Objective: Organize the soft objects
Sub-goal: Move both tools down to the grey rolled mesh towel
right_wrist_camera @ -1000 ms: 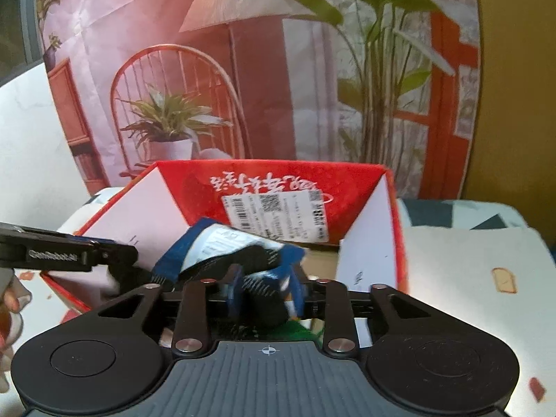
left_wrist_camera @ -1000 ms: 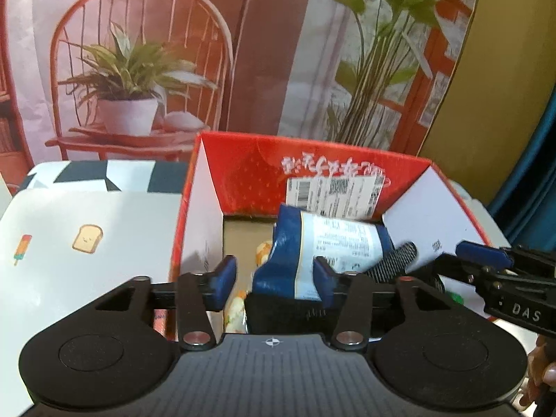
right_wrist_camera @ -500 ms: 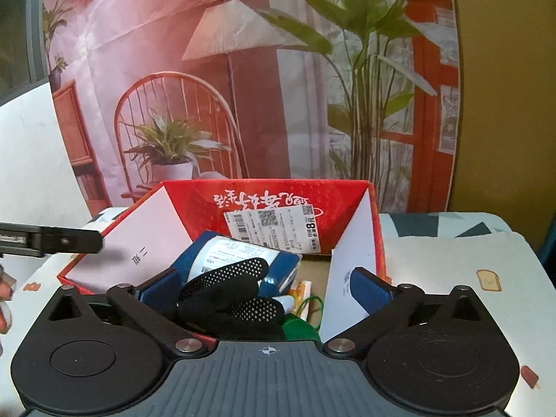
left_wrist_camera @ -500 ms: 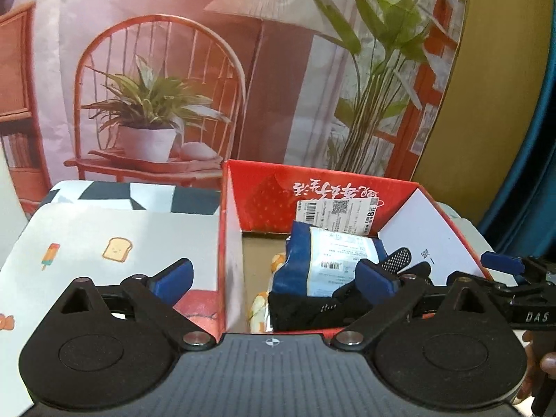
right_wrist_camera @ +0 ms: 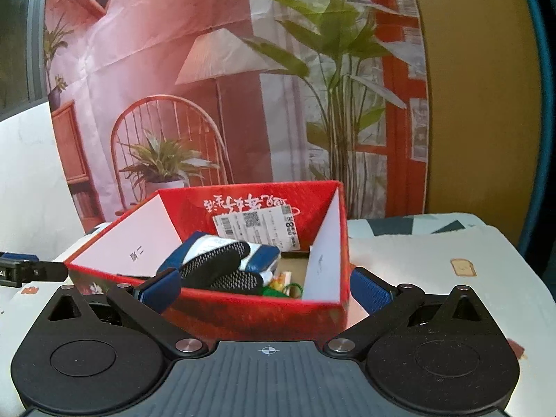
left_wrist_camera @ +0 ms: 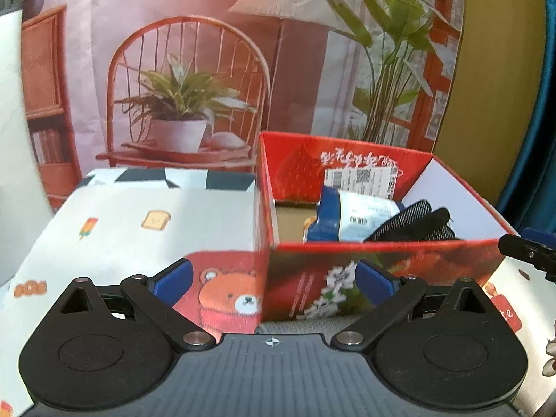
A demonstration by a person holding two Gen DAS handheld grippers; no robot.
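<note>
Black glove [right_wrist_camera: 222, 266] in red box [right_wrist_camera: 243, 312], both jaws wide, empty

**Backdrop and tablecloth around my claws**

Ahead of my claws hangs a printed backdrop [left_wrist_camera: 215, 34]: a red wire chair [left_wrist_camera: 189, 87] holding a potted plant [left_wrist_camera: 179, 118], a floor lamp [right_wrist_camera: 222, 55] and tall green leaves [right_wrist_camera: 333, 69]. Below them I see a white tablecloth [left_wrist_camera: 139, 229] with a toast print [left_wrist_camera: 156, 220], left of my left claw, and a bear picture [left_wrist_camera: 236, 299].

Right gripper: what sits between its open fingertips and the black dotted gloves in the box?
The red box's near wall. In the right wrist view the right gripper stands outside it; the gloves lie inside, on a blue packet.
</note>
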